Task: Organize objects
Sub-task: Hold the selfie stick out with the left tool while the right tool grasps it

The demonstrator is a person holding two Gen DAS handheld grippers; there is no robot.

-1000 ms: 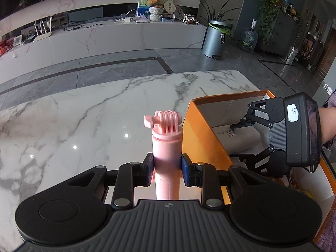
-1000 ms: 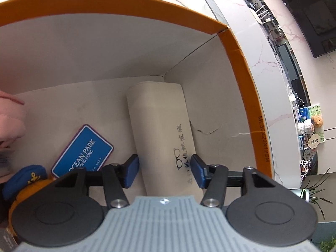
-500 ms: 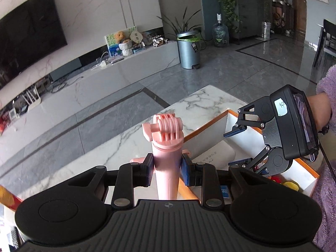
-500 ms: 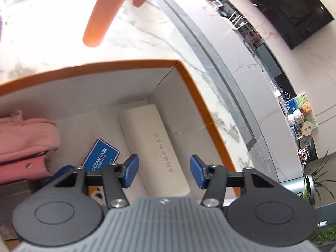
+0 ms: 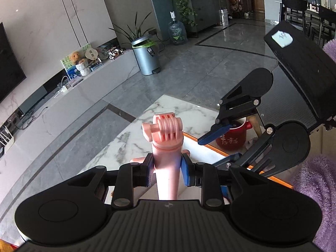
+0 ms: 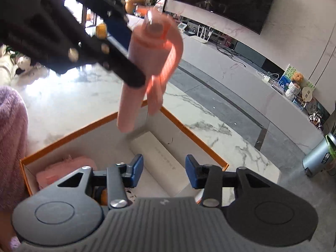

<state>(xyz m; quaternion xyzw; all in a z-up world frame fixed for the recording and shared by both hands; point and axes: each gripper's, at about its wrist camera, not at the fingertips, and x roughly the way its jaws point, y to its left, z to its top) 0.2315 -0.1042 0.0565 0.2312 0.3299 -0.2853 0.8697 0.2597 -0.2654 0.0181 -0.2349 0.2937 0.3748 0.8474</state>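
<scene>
My left gripper (image 5: 167, 171) is shut on a pink camera-mount stick (image 5: 167, 147), held upright in the air. From the right wrist view the same pink stick (image 6: 138, 79) hangs with its strap above the orange-rimmed box (image 6: 193, 136), gripped by the left gripper (image 6: 124, 48). My right gripper (image 6: 164, 173) hovers over the box, its jaws closing with nothing between them; it also shows in the left wrist view (image 5: 218, 149). Inside the box lie a white glasses case (image 6: 166, 163) and a pink pouch (image 6: 63, 170).
A red mug (image 5: 232, 136) stands beyond the box rim (image 5: 212, 148) on the marble table (image 5: 134, 142). A purple fuzzy sleeve (image 5: 315, 180) is at the right. Beyond the table are grey floor, a long low TV bench (image 6: 241, 71) and a metal bin (image 5: 146, 57).
Both grippers rose and rolled; the view swung from the tabletop and box interior to the room. The pink stick came over the box. The right jaws narrowed, still empty.
</scene>
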